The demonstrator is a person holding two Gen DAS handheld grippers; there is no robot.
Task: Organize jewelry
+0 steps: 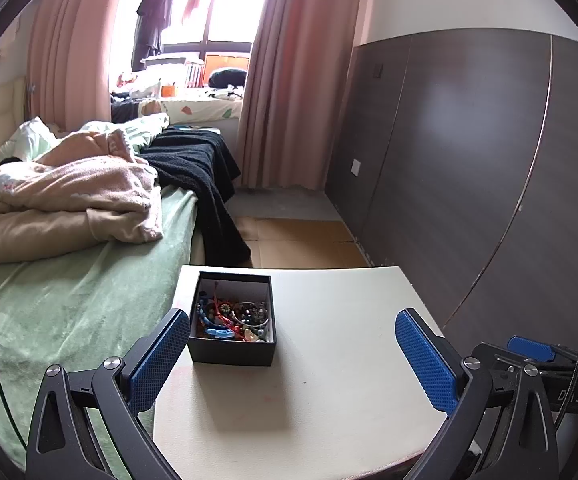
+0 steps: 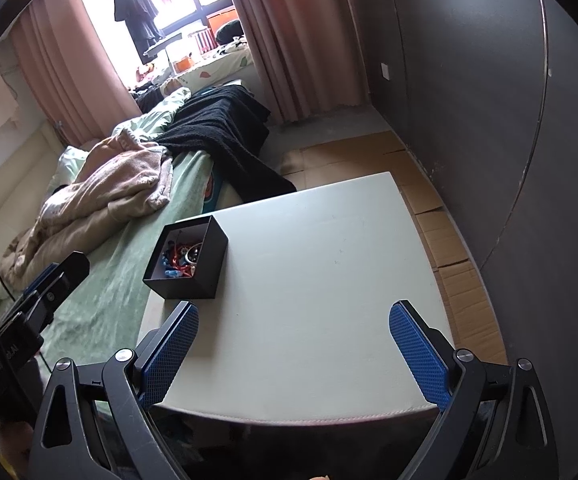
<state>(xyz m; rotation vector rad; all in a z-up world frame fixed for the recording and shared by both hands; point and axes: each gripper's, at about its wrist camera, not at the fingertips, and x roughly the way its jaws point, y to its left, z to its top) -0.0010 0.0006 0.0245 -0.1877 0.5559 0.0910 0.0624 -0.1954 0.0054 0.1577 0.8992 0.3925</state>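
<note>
You are holding both grippers spread wide above the table, with the jewelry sitting in the black box.

Working from the left: the bed (image 1: 69, 300) with its green cover is lying alongside the white table (image 1: 329, 360). Your left gripper (image 1: 293, 356) is hovering over the table's near edge, fingers parted and gripping nothing, its left blue pad (image 1: 161, 360) sitting just beside the black box (image 1: 231, 350). That box is resting near the table's left edge, lidless, and the jewelry (image 1: 231, 320), a tangle of beads and red and blue cords, is lying inside it. Further right, your right gripper (image 2: 294, 352) is also hovering empty, its fingers wide apart, over the bare part of the tabletop, with the dark panelled wall (image 2: 529, 140) beyond.
</note>
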